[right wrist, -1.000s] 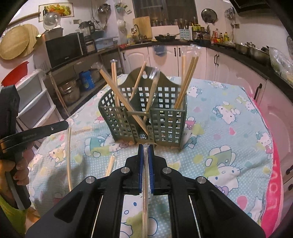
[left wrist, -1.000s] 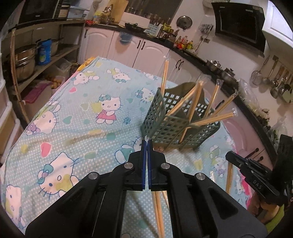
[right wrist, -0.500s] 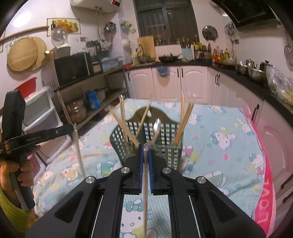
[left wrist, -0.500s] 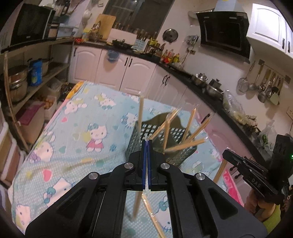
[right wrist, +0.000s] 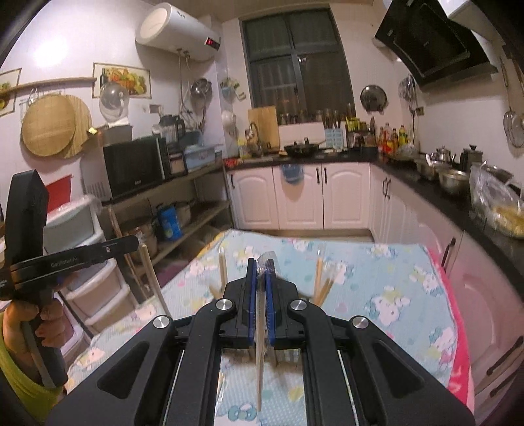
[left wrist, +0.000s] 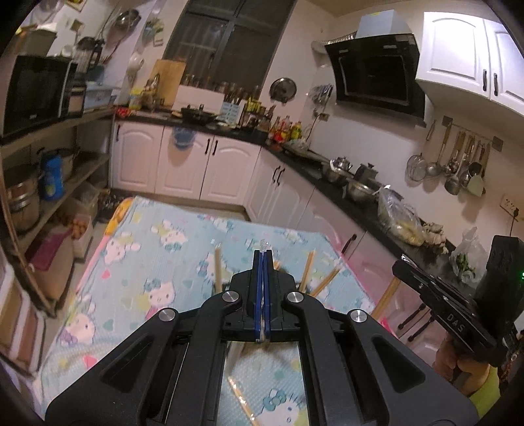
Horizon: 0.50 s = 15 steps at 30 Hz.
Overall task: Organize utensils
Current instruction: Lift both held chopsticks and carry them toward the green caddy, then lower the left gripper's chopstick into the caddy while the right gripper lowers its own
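Kitchen's dim: dark window (right wrist: 296, 62) top center, white cabinets (right wrist: 296, 196) below it, black range hood (left wrist: 376, 77) upper right.

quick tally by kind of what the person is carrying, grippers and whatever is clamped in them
grippers: 2 (left gripper, right gripper)
chopsticks clamped in the jaws: 2 (left chopstick, right chopstick)
total: 4

"DAS" in white letters on arm of right gripper (left wrist: 457, 322), seen from left wrist view. "GenRobot.AI" on arm of left gripper (right wrist: 65, 257), seen from right wrist view, small but legible. Red digits on water heater (right wrist: 177, 31) display, too small to read.
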### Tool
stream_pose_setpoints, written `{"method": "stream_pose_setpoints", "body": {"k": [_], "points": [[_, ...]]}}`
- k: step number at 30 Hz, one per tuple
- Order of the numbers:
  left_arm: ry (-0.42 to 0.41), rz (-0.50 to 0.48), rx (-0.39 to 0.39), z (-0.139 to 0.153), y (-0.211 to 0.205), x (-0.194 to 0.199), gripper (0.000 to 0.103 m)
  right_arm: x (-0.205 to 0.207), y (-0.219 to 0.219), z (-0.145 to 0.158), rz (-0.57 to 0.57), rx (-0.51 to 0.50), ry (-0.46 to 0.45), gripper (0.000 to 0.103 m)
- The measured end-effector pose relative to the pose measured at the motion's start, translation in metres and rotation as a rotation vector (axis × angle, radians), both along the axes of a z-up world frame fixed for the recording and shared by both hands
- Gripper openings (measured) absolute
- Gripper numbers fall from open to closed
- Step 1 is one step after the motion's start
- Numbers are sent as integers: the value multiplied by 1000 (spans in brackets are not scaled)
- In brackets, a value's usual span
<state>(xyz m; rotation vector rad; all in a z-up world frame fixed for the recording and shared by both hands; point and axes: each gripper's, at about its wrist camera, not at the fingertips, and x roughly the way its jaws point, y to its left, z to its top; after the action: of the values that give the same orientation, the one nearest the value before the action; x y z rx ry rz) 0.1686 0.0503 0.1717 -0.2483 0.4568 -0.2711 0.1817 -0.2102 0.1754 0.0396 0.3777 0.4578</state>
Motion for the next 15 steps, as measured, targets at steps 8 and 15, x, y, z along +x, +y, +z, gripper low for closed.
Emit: {"method": "stream_pose_setpoints", "body": {"k": [8, 15], "points": [[-55, 17, 22, 26, -10, 23, 0, 22, -4, 38, -27, 20, -78, 5], [-102, 55, 38, 40, -11, 46, 0, 44, -6, 64, -62, 26, -149, 6]]}}
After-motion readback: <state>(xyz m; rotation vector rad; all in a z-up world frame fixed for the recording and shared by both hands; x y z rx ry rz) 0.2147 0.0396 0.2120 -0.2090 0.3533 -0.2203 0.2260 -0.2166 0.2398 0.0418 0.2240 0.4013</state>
